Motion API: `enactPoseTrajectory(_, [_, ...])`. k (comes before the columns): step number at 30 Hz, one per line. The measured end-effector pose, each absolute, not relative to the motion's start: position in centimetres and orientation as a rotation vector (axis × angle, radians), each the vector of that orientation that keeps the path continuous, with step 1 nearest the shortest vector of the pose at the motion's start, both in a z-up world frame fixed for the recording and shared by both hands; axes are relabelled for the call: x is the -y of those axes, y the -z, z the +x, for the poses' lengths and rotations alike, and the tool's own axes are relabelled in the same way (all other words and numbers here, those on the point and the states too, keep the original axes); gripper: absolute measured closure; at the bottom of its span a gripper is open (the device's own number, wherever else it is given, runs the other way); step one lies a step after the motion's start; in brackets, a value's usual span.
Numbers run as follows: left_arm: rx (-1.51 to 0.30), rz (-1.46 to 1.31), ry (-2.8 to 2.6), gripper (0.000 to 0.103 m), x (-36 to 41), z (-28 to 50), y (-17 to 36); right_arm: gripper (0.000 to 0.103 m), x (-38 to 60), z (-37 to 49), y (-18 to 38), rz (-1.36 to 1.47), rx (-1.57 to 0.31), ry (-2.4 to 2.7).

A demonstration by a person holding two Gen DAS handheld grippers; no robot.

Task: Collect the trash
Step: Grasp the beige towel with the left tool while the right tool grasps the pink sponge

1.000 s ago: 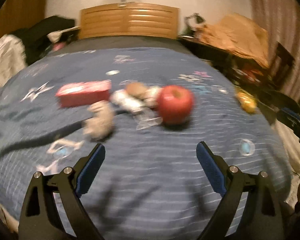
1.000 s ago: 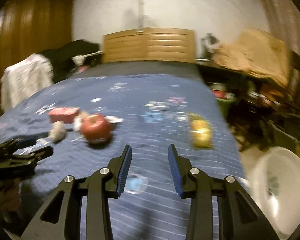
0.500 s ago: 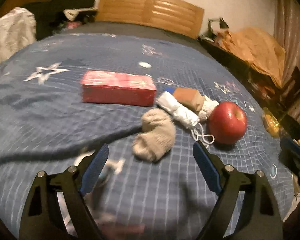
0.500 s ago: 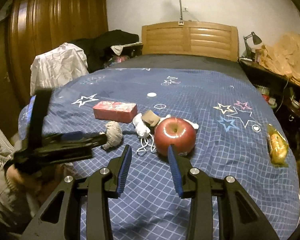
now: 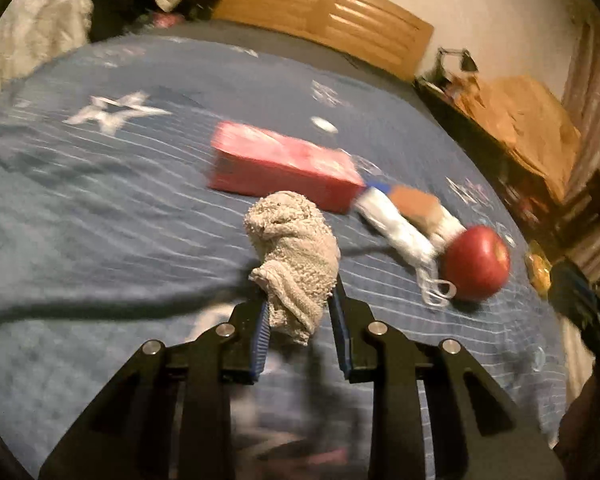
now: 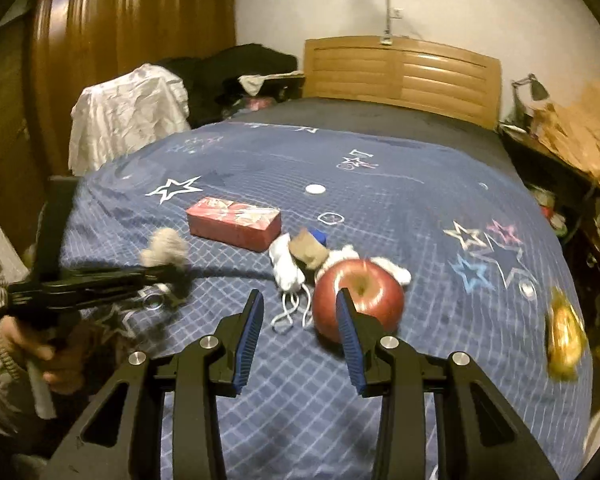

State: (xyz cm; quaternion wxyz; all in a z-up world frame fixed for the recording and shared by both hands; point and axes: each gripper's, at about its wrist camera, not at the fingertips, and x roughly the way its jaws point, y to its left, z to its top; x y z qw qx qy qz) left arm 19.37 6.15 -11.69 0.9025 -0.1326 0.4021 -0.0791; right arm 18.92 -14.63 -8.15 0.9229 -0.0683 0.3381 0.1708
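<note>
My left gripper (image 5: 300,300) is shut on a beige knitted sock (image 5: 296,256), held just above the blue bedspread (image 5: 100,200); the sock also shows in the right wrist view (image 6: 166,246). My right gripper (image 6: 300,308) is open and empty, hovering before a white face mask (image 6: 288,268) and a red apple (image 6: 358,306). A pink box (image 6: 234,222), a brown crumpled wrapper (image 6: 308,250) and a white wad (image 6: 392,270) lie by the apple. In the left wrist view the pink box (image 5: 284,166), mask (image 5: 400,228) and apple (image 5: 478,262) lie beyond the sock.
A yellow wrapper (image 6: 564,332) lies near the bed's right edge. A wooden headboard (image 6: 400,76) stands at the far end. Clothes (image 6: 128,116) are heaped at the left. A cluttered side table (image 6: 572,148) with a lamp is at the right.
My left gripper has moved forward and closed on the sock, lifting it slightly. My right gripper has come nearer to the apple and mask.
</note>
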Motion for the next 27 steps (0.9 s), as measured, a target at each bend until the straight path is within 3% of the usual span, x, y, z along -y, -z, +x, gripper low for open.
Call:
enactPoseTrajectory(17, [-0.867,-0.329,0.087,0.077,-10.1,21.8,14.6,0.064,7.8,33.7,13.0,-0.438,-0.997,-0.442])
enactPoseTrajectory(19, [-0.867,-0.340,0.093,0.077,-10.4,21.7,14.6,0.080,7.8,34.1,13.3,-0.420,-1.008,-0.430])
enactPoseTrajectory(22, [-0.867,-0.361,0.101,0.077,-10.8,21.8,14.7,0.086,7.7,33.4,13.2,-0.355,-1.030,-0.432])
enactPoseTrajectory(27, [-0.865,-0.367,0.104,0.076,-11.1,21.8,14.8,0.088,6.8,27.5,9.0,-0.184,-0.972,-0.624])
